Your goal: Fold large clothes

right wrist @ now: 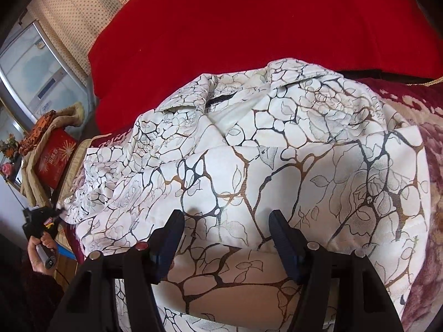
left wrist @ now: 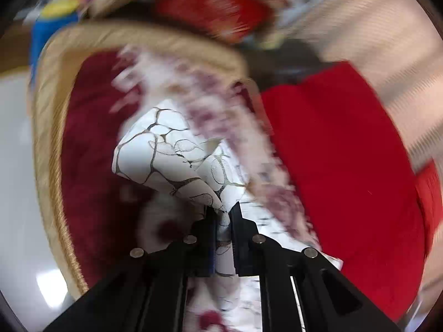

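A large white garment with a black and brown vein pattern (right wrist: pixel 249 166) lies spread on a maroon floral blanket, collar at the far side. My right gripper (right wrist: pixel 225 218) is open, its fingers resting on the near part of the garment. My left gripper (left wrist: pixel 223 210) is shut on a bunched piece of the same garment (left wrist: pixel 166 149), holding it lifted above the blanket; that view is motion-blurred. The left gripper also shows in the right wrist view (right wrist: pixel 45 217) at the garment's far left edge, held by a hand.
A bright red cushion (right wrist: pixel 249 22) lies behind the garment, also in the left wrist view (left wrist: pixel 346 166). The maroon floral blanket (right wrist: pixel 432 144) has a tan fringed border (left wrist: pixel 52 166). A red box (right wrist: pixel 55 163) and a glass cabinet (right wrist: pixel 30 72) stand at left.
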`<state>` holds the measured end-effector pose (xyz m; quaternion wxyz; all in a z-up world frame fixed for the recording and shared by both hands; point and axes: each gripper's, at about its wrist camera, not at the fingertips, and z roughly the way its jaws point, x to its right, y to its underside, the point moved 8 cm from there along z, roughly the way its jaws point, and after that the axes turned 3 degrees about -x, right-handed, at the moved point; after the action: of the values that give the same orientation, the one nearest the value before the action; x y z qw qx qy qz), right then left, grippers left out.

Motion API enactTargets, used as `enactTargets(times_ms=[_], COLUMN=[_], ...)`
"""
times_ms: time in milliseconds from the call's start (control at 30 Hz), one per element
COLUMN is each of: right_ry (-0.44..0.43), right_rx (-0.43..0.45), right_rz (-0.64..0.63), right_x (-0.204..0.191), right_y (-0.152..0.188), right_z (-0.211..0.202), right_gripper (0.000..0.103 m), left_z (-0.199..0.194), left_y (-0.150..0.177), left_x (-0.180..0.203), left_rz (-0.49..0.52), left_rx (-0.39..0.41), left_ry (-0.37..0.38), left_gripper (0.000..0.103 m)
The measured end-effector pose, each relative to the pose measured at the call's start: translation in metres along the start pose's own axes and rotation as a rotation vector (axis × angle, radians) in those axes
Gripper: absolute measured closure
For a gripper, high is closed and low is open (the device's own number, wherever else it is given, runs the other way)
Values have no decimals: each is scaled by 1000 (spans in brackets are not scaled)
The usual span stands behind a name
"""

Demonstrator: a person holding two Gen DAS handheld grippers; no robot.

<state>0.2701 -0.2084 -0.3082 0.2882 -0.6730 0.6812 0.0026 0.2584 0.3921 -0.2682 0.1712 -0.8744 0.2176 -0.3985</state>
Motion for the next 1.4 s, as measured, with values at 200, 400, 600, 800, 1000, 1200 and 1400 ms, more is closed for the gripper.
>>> enactTargets(times_ms=[200,400,600,800,1000,1200,1400], right_ry=[22,21,7,-173,-291,-347,-316], right_rx=[55,125,159,152,63,-50,-43], right_rz=[-7,55,148,274,287,264,175], right_x=[4,25,49,57,36,7,-27], right_y=[-7,-19,-26,-32,-30,-21,-17], right_z=[-15,-35,-50,-56,-37,-9,6], right_gripper=[35,35,35,25,23,23,70], left_z=[-43,-76,-82,-103,-87,-43,-31], left_y=[55,201,351,328,278,236,227], left_x=[133,247,274,270,260,227,210], left_rz=[460,915,1256,1223,1110,943,897], left_rx=[113,45,-293,-309,-245,-275,-266], left_ry=[128,367,534,686,590,369,331], left_gripper=[95,95,83,23,21,21,21])
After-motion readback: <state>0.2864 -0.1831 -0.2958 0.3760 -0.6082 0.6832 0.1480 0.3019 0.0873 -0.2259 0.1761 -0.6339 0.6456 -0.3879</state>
